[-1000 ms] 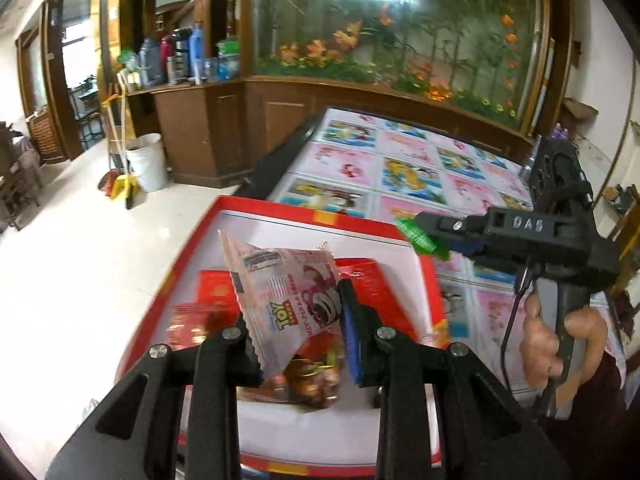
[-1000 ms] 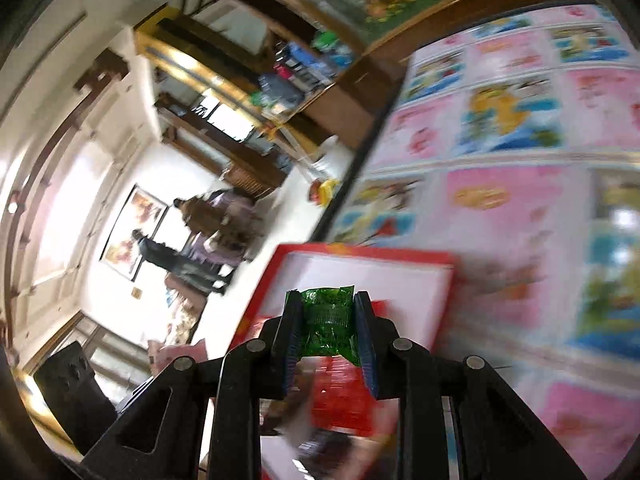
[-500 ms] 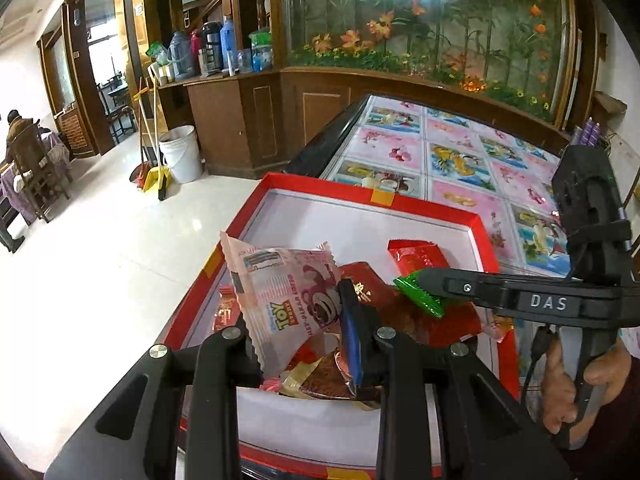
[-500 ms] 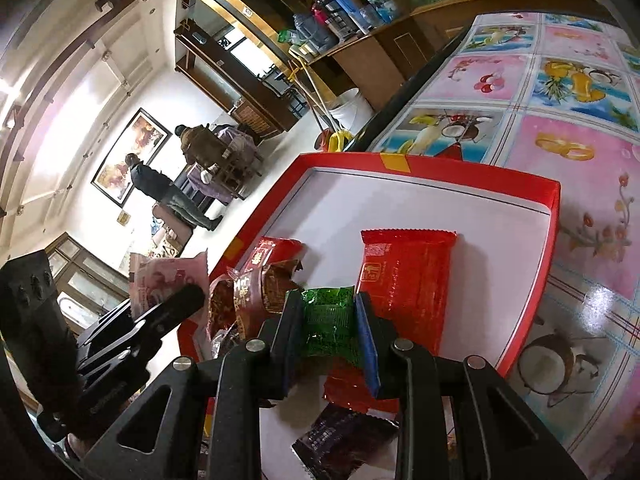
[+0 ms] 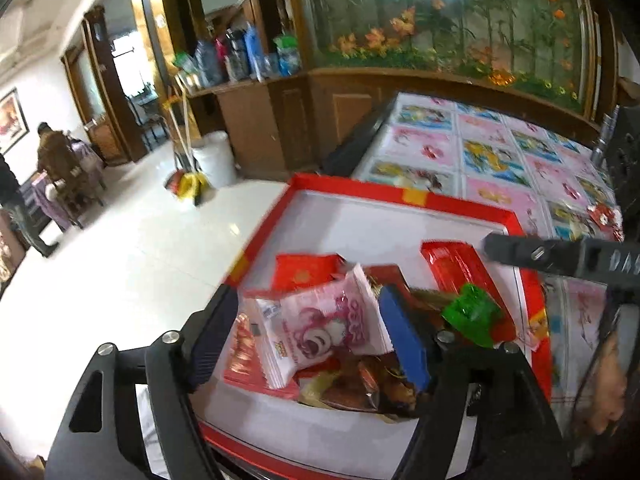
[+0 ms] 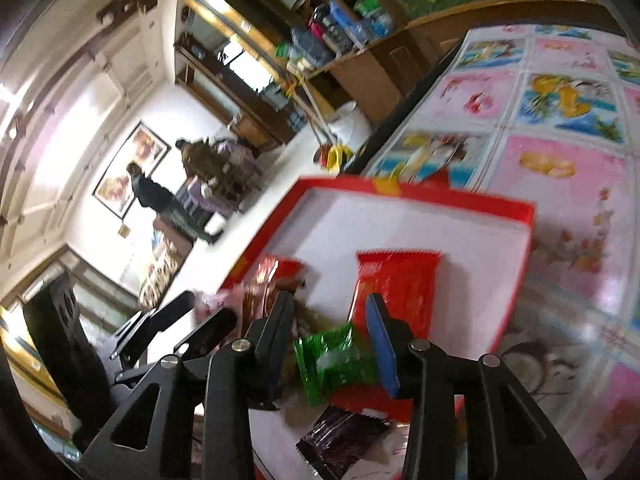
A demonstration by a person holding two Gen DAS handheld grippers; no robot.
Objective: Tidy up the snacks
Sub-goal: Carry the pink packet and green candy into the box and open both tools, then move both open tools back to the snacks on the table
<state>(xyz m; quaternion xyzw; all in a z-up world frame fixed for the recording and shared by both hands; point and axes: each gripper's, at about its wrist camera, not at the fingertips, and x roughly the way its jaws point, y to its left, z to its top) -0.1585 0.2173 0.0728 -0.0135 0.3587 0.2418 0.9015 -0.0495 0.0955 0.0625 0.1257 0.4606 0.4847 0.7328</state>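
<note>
Cartoon-print tabletop (image 5: 500, 160) carries a red-rimmed tray (image 5: 384, 194) with a white floor. Left claw (image 5: 304, 344) jaws opening; pink snack packet (image 5: 320, 330) sits loose between them, atop the snack pile in the tray. Right claw (image 6: 328, 320) jaws opening too; green candy packet (image 6: 334, 360) between the pads, not clamped, above a red packet (image 6: 396, 280) in the tray.

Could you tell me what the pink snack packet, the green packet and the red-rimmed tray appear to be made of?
Pink snack packet: probably thin plastic film, printed and fairly matte, with a crimped, serrated end seam.
Green packet: seemingly translucent glossy plastic wrap; it crinkles and catches white highlights.
Red-rimmed tray: possibly coated cardboard, like a box lid, with a flat white floor and straight thin red walls; plastic cannot be excluded.
</note>
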